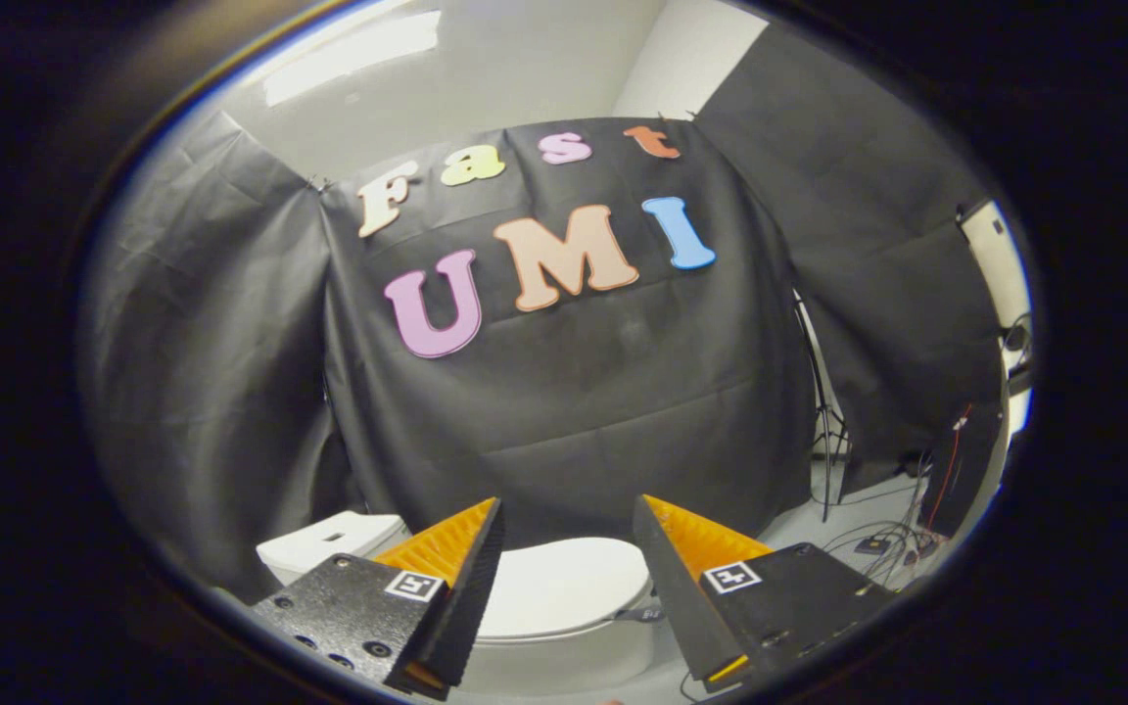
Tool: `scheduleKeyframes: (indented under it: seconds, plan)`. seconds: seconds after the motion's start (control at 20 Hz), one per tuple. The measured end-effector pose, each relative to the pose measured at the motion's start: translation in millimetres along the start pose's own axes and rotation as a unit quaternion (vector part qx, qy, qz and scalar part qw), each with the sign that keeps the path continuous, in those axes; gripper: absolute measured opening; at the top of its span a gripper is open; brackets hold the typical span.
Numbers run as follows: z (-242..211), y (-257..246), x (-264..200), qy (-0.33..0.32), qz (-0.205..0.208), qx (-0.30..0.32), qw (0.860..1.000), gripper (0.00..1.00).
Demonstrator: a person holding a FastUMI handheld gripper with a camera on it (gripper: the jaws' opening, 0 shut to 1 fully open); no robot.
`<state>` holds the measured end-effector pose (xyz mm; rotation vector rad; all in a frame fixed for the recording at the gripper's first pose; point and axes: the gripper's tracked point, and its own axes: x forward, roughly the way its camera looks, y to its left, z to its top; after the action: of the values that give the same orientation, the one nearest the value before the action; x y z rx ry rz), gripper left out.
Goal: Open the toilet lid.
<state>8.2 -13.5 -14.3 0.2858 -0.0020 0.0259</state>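
A white toilet stands on the floor against the black cloth wall, below and beyond my fingers. Its lid (564,587) lies flat and closed over the bowl (564,661). The white tank (329,543) shows to the left, behind my left finger. My gripper (567,509) hovers above the toilet, open, with a wide gap between the fingertips and nothing between them. The lid shows through that gap. Neither finger touches the toilet.
Black cloth walls close in behind and on both sides of the toilet. To the right, a tripod stand (823,431) stands by the cloth, and loose cables and small devices (887,539) lie on the pale floor.
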Motion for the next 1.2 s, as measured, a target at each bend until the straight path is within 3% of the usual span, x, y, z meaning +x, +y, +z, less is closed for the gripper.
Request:
scheduleKeyframes:
  seconds: [0.6,0.85,1.2]
  plan:
    - [-18.2,-41.9,2.4,-0.042,-0.012,0.152,0.987,0.77]
    - [-53.0,-70.4,18.4,-0.056,-0.033,0.246,0.967,0.76]
    - [-132.4,-95.3,59.1,-0.043,-0.064,0.375,0.924,0.73]
